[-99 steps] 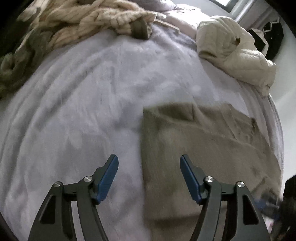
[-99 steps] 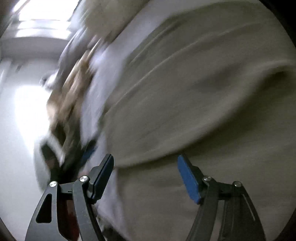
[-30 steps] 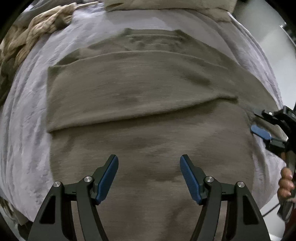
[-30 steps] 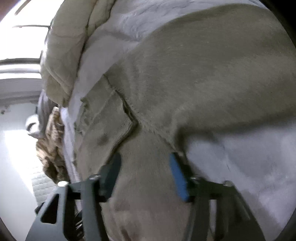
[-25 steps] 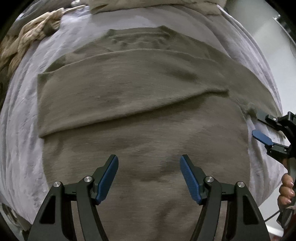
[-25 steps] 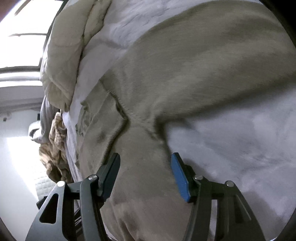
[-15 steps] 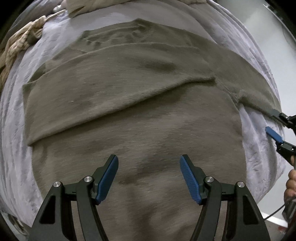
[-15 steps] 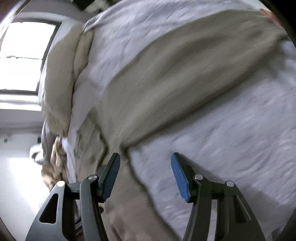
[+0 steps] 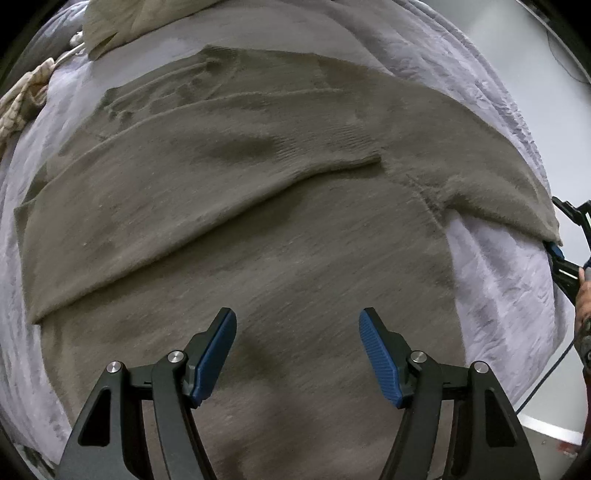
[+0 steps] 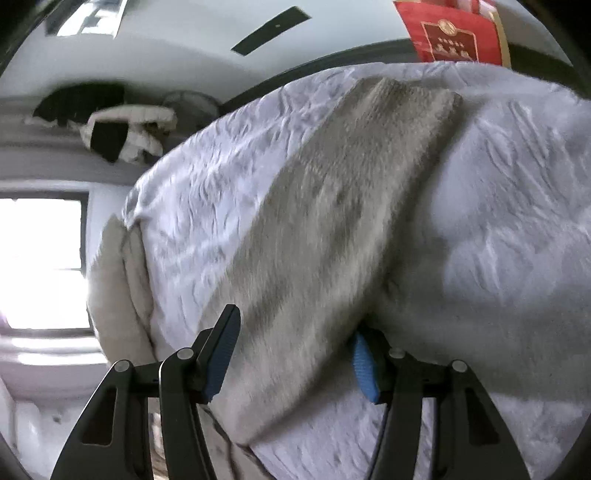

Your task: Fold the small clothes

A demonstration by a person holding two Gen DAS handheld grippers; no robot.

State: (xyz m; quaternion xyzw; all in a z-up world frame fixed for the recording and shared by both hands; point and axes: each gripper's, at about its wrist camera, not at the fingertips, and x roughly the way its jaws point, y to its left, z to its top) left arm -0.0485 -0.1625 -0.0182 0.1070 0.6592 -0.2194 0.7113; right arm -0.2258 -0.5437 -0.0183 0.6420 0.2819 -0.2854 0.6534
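**userA:** Olive-brown knit sweater (image 9: 258, 229) is spread across the lavender fuzzy blanket (image 9: 495, 280) on the bed, one sleeve already folded over the body. In the left wrist view the left gripper (image 9: 297, 354) hangs over the lower part of the sweater with its blue pads wide apart, holding nothing. At the far right edge you can spot the right gripper (image 9: 561, 243) at the cuff of the other sleeve, plus a bit of the person's hand (image 9: 583, 295) on its handle.

**userB:** Yeah, the right wrist view is the close-up of that. The sleeve (image 10: 332, 229) runs straight between the fingers of the right gripper (image 10: 291, 354). The pads are spread on either side of it, so not clenched; the far pad is half tucked under the fabric. Bit blurry though. That view also gets a bright window (image 10: 40, 262), a beige quilt (image 10: 118, 291) and a red poster (image 10: 454, 33) up top with gold characters, too small to read. The left view has a cream cable-knit (image 9: 22, 99) in the corner instead.
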